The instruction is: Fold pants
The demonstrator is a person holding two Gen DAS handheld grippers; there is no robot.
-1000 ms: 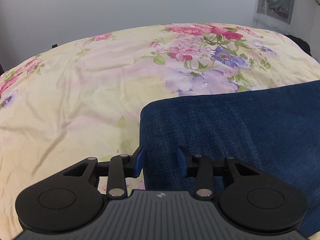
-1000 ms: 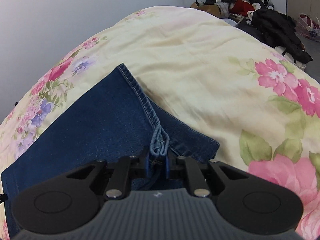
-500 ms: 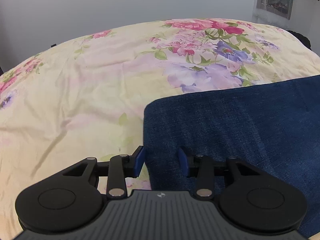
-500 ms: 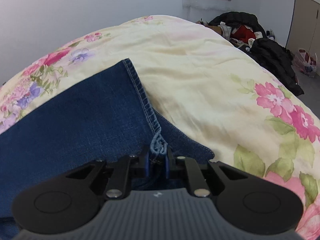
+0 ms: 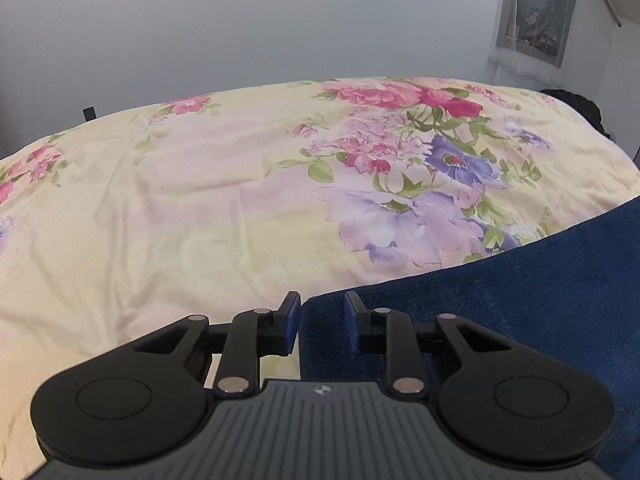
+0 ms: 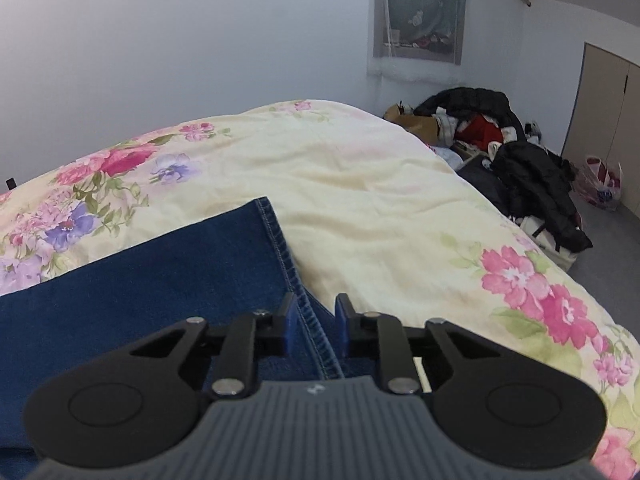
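Dark blue jeans (image 5: 520, 300) lie flat on a yellow floral bed cover (image 5: 200, 220). My left gripper (image 5: 322, 316) hovers at their folded near-left corner. Its jaws are closing, with the denim edge between the blue pads but not pinched. In the right wrist view the jeans (image 6: 140, 288) spread to the left, and their stitched hem runs down between the fingers. My right gripper (image 6: 316, 320) is over that hem seam. Its jaws are opening, and the seam lies loose in the gap.
The bed cover (image 6: 380, 200) stretches away to a plain wall. Beyond the bed's right edge are a heap of dark and red clothes (image 6: 500, 140), a pink bag (image 6: 600, 184) on the floor, and a cupboard door (image 6: 608, 120). A curtained window (image 6: 420, 8) hangs above.
The left jaws narrowed around the jeans' corner, and less denim shows ahead of them. The right jaws parted and let go of the bunched hem, which now lies flat.
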